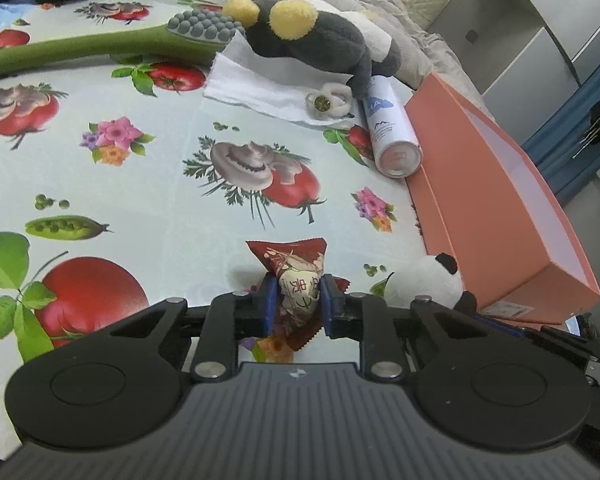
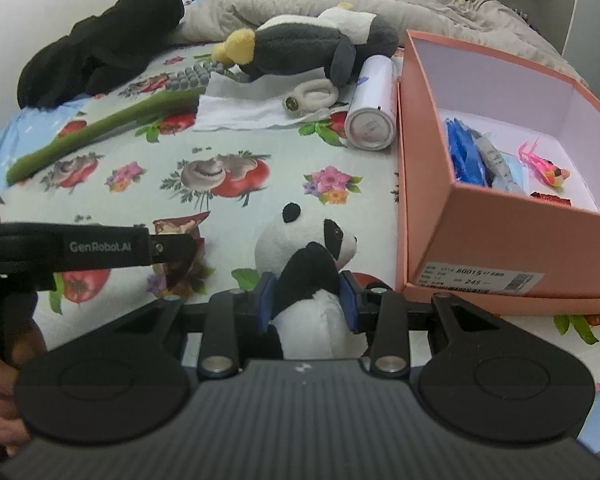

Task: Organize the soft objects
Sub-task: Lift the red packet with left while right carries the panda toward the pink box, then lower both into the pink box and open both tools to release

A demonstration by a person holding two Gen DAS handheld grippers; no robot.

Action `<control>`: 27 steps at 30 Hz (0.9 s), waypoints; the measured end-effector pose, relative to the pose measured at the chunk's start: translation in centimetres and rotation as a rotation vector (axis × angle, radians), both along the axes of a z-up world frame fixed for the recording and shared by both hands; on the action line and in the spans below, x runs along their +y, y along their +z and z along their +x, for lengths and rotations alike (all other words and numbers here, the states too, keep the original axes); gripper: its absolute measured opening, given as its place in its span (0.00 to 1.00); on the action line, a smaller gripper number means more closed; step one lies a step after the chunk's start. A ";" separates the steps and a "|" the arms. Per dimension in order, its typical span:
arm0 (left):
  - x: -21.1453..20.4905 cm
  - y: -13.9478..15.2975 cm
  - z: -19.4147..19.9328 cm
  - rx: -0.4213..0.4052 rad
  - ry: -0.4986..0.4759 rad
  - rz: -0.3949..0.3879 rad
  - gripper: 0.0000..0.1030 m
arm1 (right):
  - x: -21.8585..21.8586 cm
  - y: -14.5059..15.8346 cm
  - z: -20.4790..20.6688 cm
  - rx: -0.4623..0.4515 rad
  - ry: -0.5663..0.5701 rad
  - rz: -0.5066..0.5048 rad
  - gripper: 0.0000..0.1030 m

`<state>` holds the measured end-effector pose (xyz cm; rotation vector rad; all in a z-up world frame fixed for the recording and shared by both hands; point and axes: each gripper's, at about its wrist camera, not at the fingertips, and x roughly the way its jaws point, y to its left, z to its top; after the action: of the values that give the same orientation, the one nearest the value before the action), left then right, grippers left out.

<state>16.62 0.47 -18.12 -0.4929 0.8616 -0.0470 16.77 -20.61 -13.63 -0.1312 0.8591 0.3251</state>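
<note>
A red and cream snack packet (image 1: pixel 296 280) lies on the printed tablecloth (image 1: pixel 160 184), and my left gripper (image 1: pixel 299 300) is shut on it, both blue pads pressed into its sides. The right wrist view shows that left gripper (image 2: pixel 176 256) from the side, over the same packet (image 2: pixel 180 226). My right gripper (image 2: pixel 308 300) is shut on a panda plush (image 2: pixel 312 248), gripping its body with the head upright beyond the fingers. The panda (image 1: pixel 424 280) also shows at the left wrist view's lower right. An open pink box (image 2: pixel 428 184) stands just right of the panda.
A grey plush with yellow feet (image 2: pixel 312 48), a white cloth (image 2: pixel 240 108), a cream hair tie (image 2: pixel 312 96), a white can (image 2: pixel 372 108) and a green massage stick (image 2: pixel 100 128) lie further back. The box holds blue items (image 2: pixel 466 156) and a pink toy (image 2: pixel 544 164). Black clothing (image 2: pixel 100 40) lies far left.
</note>
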 end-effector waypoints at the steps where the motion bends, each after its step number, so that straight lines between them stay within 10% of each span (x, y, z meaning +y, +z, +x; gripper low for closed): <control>1: -0.1 0.4 0.0 -0.004 -0.002 0.004 0.25 | -0.2 0.4 0.0 -0.003 0.001 0.008 0.37; 27: -7.2 17.7 4.5 -0.189 -0.143 0.057 0.25 | -7.3 15.4 3.1 -0.246 -0.113 0.168 0.37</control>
<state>21.09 -6.71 -0.42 -0.3664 0.7099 -0.1970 19.86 -27.91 1.77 0.0330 0.5902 0.2676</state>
